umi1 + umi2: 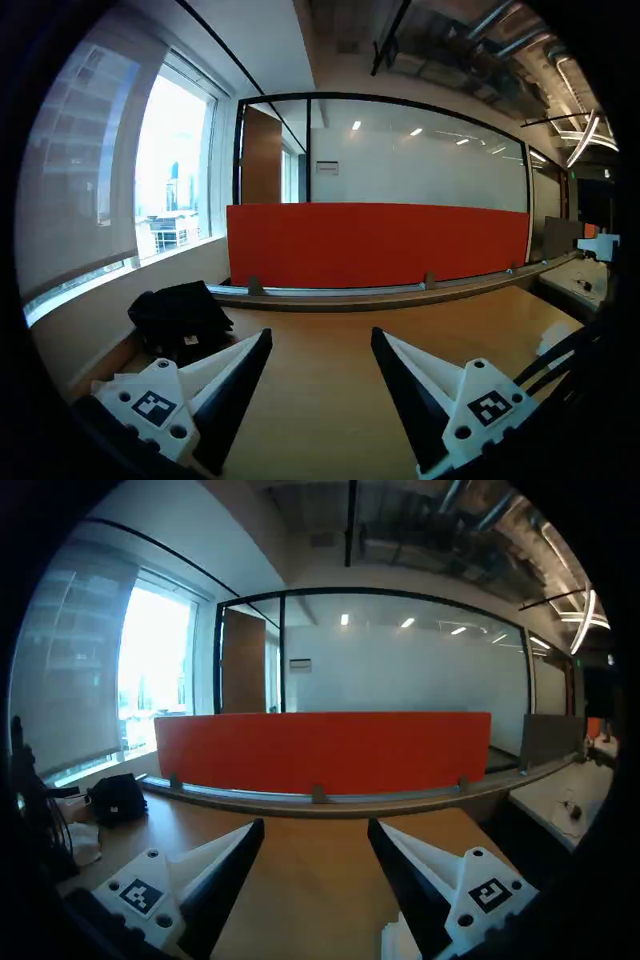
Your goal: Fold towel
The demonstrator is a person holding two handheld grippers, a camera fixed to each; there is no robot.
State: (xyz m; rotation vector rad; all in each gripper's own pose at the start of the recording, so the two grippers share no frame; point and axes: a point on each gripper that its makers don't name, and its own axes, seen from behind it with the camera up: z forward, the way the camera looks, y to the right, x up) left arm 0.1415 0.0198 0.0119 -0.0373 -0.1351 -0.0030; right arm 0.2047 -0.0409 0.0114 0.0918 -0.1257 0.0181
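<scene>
Gaping wide and empty over the desk [472, 320]: left hand-held gripper [321, 331], right hand-held gripper [315, 822]

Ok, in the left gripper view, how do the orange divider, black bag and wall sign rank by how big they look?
1. orange divider
2. black bag, which sits nearer the camera, so its real size is unsure
3. wall sign, far off and small

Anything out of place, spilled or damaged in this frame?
Nothing stands out. The left gripper and right gripper are open over the wooden desk, and a black bag lies slumped near the window.
</scene>
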